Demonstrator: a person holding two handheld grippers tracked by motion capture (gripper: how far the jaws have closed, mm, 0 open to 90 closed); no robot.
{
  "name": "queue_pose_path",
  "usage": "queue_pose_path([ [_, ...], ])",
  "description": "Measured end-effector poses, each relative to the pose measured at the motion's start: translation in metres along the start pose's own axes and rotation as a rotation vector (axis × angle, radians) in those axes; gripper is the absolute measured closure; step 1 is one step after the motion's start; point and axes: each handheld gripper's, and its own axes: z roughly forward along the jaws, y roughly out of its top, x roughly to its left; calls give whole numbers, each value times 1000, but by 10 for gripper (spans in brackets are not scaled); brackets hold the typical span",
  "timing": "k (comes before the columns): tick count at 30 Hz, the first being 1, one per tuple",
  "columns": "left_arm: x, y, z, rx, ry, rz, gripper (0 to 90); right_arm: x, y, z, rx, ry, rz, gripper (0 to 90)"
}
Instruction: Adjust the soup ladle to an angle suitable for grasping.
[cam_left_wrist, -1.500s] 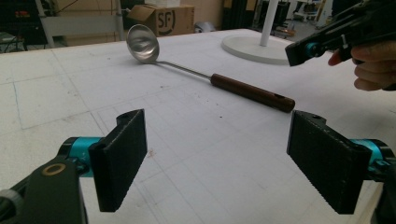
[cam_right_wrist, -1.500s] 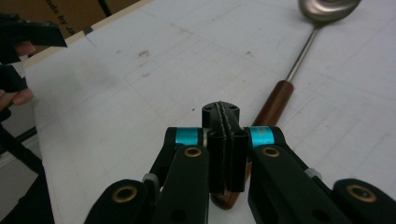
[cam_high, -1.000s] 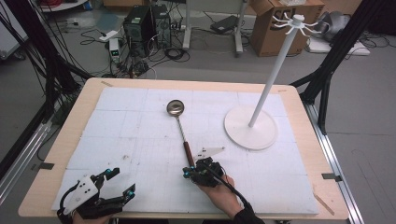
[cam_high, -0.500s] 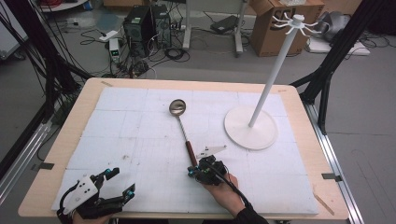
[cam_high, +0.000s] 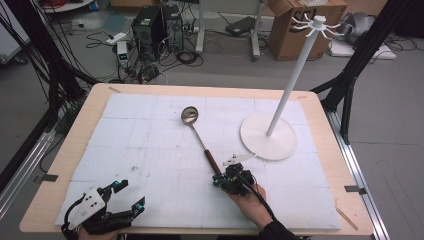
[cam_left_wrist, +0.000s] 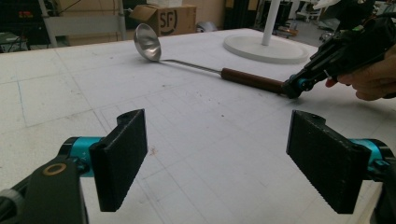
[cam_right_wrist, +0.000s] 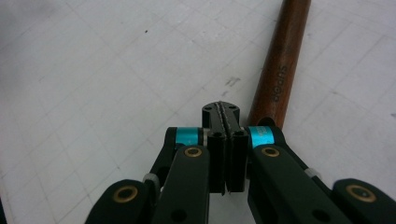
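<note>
A steel ladle (cam_high: 200, 141) with a brown wooden handle lies flat on the white mat, its bowl pointing toward the far side. My right gripper (cam_high: 220, 180) is shut with nothing between its pads. It sits low at the handle's near end. In the right gripper view the handle (cam_right_wrist: 280, 60) lies just right of the closed tips (cam_right_wrist: 221, 110), against the right finger's link. My left gripper (cam_high: 130, 193) rests at the front left, open and holding nothing. In the left gripper view the ladle (cam_left_wrist: 187, 65) lies well beyond its wide-apart pads (cam_left_wrist: 219, 158).
A white hook stand (cam_high: 267, 137) with a tall pole and a round base stands at the right of the mat, close to the ladle's handle. Wooden table edges (cam_high: 80, 130) frame the mat. Cables, computers and cardboard boxes lie on the floor beyond.
My right gripper has shifted a little to the right, and the ladle's handle end has swung right with it. The left gripper has kept still.
</note>
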Motion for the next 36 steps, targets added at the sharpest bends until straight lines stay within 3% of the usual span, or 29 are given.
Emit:
queue_pose_path([
  [10,0,0,0,-2,1,1,210,-19,-3,-9,-8,-37,41,900],
  [36,-4,-1,1,5,-8,0,213,-54,-2,-22,3,-75,106,900],
])
